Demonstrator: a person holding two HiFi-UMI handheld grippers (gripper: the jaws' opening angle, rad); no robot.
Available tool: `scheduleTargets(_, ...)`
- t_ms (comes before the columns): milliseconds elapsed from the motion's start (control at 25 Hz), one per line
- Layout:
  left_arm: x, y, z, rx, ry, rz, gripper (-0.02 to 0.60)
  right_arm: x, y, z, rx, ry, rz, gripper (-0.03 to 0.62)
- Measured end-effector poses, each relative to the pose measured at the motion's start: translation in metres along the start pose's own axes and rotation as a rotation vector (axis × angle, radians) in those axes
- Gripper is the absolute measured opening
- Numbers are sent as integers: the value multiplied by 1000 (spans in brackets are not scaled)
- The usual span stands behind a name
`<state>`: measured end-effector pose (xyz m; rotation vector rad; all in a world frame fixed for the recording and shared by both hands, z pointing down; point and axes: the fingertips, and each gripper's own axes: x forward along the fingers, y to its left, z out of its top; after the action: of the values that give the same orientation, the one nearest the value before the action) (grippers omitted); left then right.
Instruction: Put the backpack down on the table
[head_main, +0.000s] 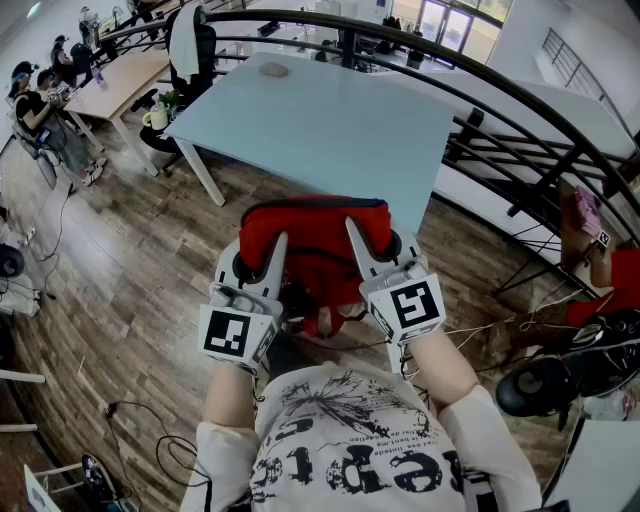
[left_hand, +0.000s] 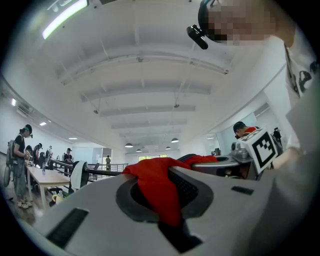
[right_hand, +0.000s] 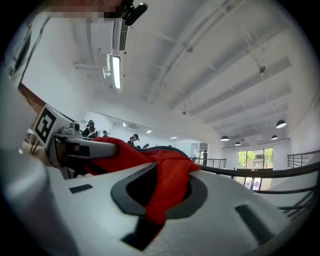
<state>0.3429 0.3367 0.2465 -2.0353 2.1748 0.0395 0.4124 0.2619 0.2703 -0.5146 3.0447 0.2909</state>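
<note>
Head view: table, apparently wooden floor.

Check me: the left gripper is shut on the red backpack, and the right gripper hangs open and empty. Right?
Not quite. The right gripper is not open and empty: the right gripper view shows its jaws shut on the fabric of the red backpack. The left gripper is shut on the backpack, as you said.
</note>
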Motion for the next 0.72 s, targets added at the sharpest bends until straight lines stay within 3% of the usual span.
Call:
scheduleTargets(360, 14, 7, 1, -20, 8, -10, 38, 10, -11, 4, 5, 4, -13, 28)
scheduleTargets(720, 33, 66, -22, -24, 23, -30, 38, 72, -5, -14, 38, 19, -32, 28)
